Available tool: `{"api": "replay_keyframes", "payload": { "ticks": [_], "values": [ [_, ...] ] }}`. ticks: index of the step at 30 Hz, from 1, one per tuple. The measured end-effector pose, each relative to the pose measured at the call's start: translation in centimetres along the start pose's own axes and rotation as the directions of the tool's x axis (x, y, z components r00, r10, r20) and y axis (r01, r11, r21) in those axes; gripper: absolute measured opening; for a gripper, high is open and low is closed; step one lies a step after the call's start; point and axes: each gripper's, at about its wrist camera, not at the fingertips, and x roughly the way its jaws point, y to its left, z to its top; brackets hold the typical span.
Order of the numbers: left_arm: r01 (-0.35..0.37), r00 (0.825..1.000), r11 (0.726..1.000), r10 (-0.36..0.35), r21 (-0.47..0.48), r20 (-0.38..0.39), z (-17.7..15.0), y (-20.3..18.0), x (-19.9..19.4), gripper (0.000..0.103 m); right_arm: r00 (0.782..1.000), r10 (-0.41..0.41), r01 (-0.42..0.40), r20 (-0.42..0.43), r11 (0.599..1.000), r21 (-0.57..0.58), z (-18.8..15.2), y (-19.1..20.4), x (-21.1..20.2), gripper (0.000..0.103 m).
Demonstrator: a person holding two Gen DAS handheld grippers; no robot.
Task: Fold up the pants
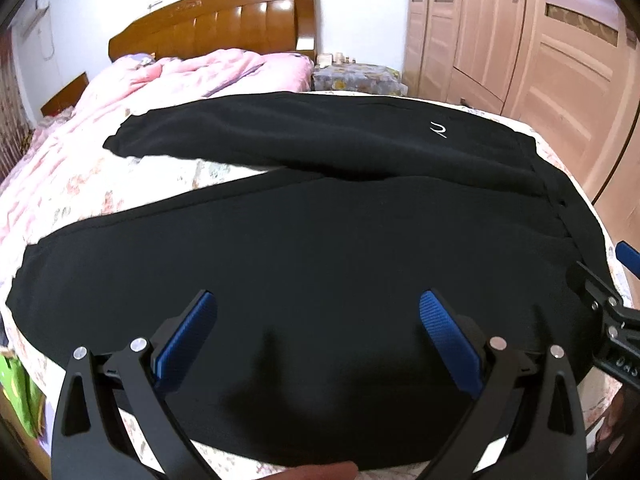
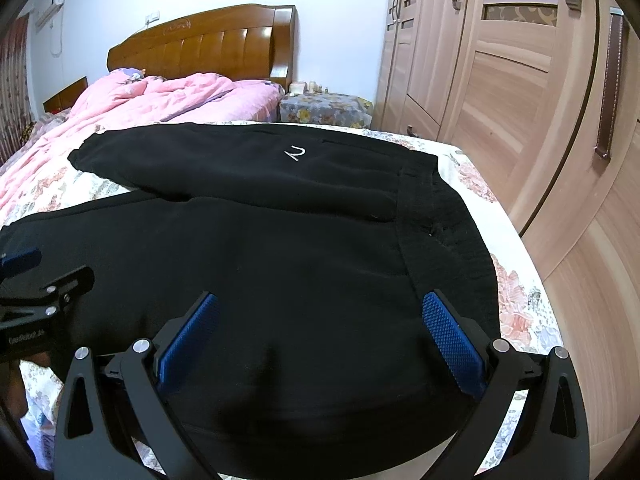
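Observation:
Black pants point(image 1: 320, 232) point(image 2: 260, 248) lie spread on the bed, waistband to the right, both legs running left. The far leg carries a small white logo point(image 1: 439, 132) point(image 2: 294, 154). My left gripper point(image 1: 318, 308) hovers open over the near leg, blue pads point(image 1: 188, 336) wide apart with nothing between them. My right gripper point(image 2: 320, 308) is open too, over the near hip close to the waistband point(image 2: 416, 240). Each gripper shows at the edge of the other's view: the right gripper's fingers point(image 1: 600, 304) and the left gripper's fingers point(image 2: 52, 292).
A floral bedsheet point(image 2: 512, 288) covers the bed. A pink quilt point(image 1: 168, 80) is bunched toward the wooden headboard point(image 1: 224, 20). A wardrobe point(image 2: 520, 100) stands close on the right, a covered nightstand point(image 2: 324, 110) beside the bed. A fingertip point(image 1: 320, 472) shows at the bottom edge.

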Motion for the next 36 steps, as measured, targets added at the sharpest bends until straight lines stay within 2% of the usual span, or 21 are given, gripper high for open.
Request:
{"api": "replay_keyframes", "payload": {
  "ticks": [4, 12, 17, 20, 23, 25, 29, 36],
  "values": [
    [-0.058, 0.998, 0.998, 0.058, -0.006, 0.027, -0.9, -0.1, -0.7, 0.101, 1.0, 0.004, -0.004, 0.001, 1.0, 0.004, 0.1, -0.1, -0.1, 0.099],
    [-0.094, 0.994, 0.995, 0.096, -0.036, 0.055, -0.6, 0.5, -1.4, 0.101, 1.0, 0.015, -0.015, -0.006, 1.0, 0.024, 0.0, -0.5, 0.0, 0.099],
    [-0.011, 1.0, 0.996, 0.011, -0.093, -0.003, -0.5, 1.6, -0.8, 0.101, 1.0, 0.02, -0.02, -0.009, 0.999, 0.025, 0.0, -0.5, 0.0, 0.099],
    [0.005, 1.0, 1.0, -0.005, -0.005, -0.016, -0.5, 1.1, -0.3, 0.101, 1.0, 0.024, -0.023, -0.012, 0.999, 0.025, -0.1, -0.3, 0.0, 0.099],
    [-0.012, 0.999, 1.0, 0.012, -0.015, -0.047, -0.7, 1.5, 0.3, 0.101, 1.0, 0.025, -0.025, -0.014, 0.999, 0.022, -0.2, -0.2, 0.0, 0.099],
    [-0.064, 0.997, 0.998, 0.063, -0.017, -0.054, -0.8, 1.9, 0.5, 0.101, 1.0, 0.026, -0.026, -0.017, 0.999, 0.02, -0.2, -0.2, 0.1, 0.099],
    [-0.14, 0.99, 0.99, 0.141, 0.019, -0.011, -0.4, 2.3, 0.4, 0.102, 1.0, 0.024, -0.024, -0.018, 1.0, 0.018, -0.3, -0.2, 0.1, 0.099],
    [-0.129, 0.991, 0.99, 0.129, 0.047, 0.023, 2.1, 2.3, 1.2, 0.102, 1.0, 0.018, -0.018, -0.007, 1.0, -0.007, 0.1, 0.2, -0.1, 0.099]
  ]
}}
